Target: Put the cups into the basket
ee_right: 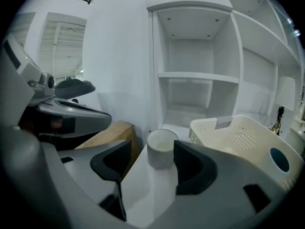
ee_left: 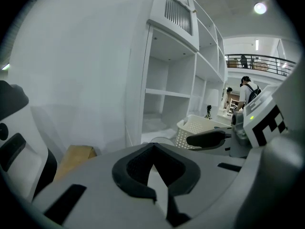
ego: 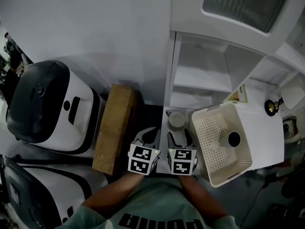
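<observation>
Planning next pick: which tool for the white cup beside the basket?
Right. Right tool is open, white cup lined up just ahead, basket on its side. Left tool is shut, farther off.

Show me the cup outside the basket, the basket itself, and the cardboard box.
cup [ee_right: 159,157], right gripper view, its outer wall.
basket [ego: 207,135], head view, its perforated side.
cardboard box [ego: 114,128], head view, its top face.

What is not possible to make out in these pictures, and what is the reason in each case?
Head view: dark object right of the basket, too small to name.
Head view: print on the card, too small.
Left gripper view: grey cup, mostly hidden behind the left gripper.
Right gripper view: cup in the basket, only its dark mouth shows; its pale body blends with the basket.
</observation>
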